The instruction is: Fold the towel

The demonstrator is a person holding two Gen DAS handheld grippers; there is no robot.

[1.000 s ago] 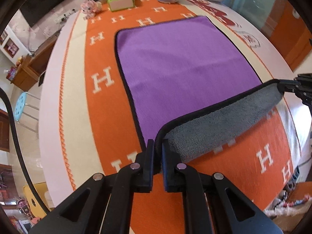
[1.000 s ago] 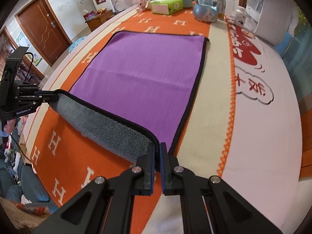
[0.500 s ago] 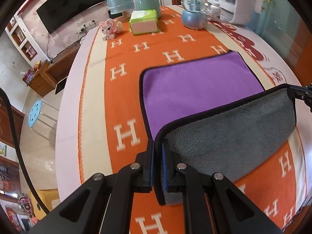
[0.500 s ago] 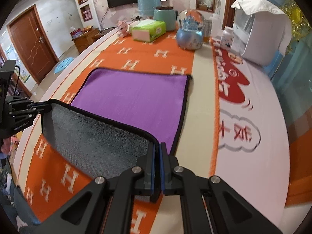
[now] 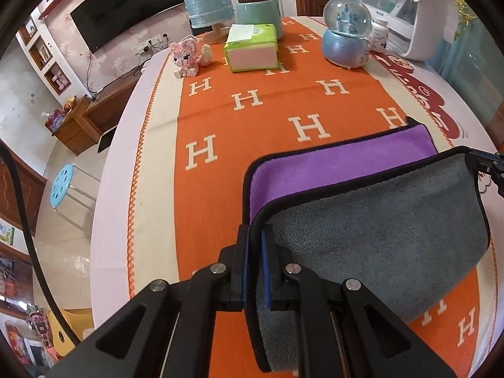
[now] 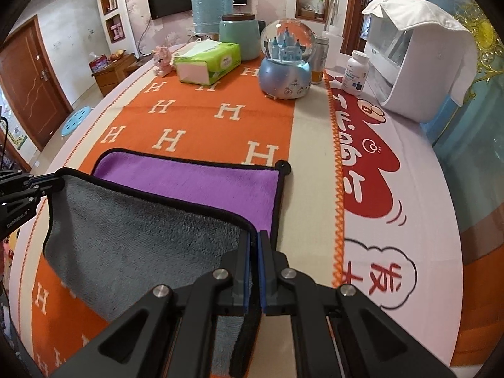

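The towel (image 5: 378,220) is purple on one face, grey on the other, with a black hem. Its near half is lifted and carried over the far half, grey side up; only a purple strip (image 5: 340,163) shows beyond it on the orange cloth. My left gripper (image 5: 255,236) is shut on the lifted left corner. My right gripper (image 6: 254,239) is shut on the lifted right corner of the towel (image 6: 141,226). The right gripper also shows at the right edge of the left wrist view (image 5: 491,167), and the left gripper at the left edge of the right wrist view (image 6: 28,186).
The table carries an orange cloth with white H marks (image 5: 252,100). At its far end stand a green tissue box (image 5: 252,47), a snow globe (image 5: 346,37), a pink toy (image 5: 186,58), a teal jar (image 6: 239,36), a pill bottle (image 6: 356,72) and a white appliance (image 6: 415,60).
Both grippers have carried the lifted near edge forward over the towel. The grey underside now covers most of the purple face, and the far table objects have come closer.
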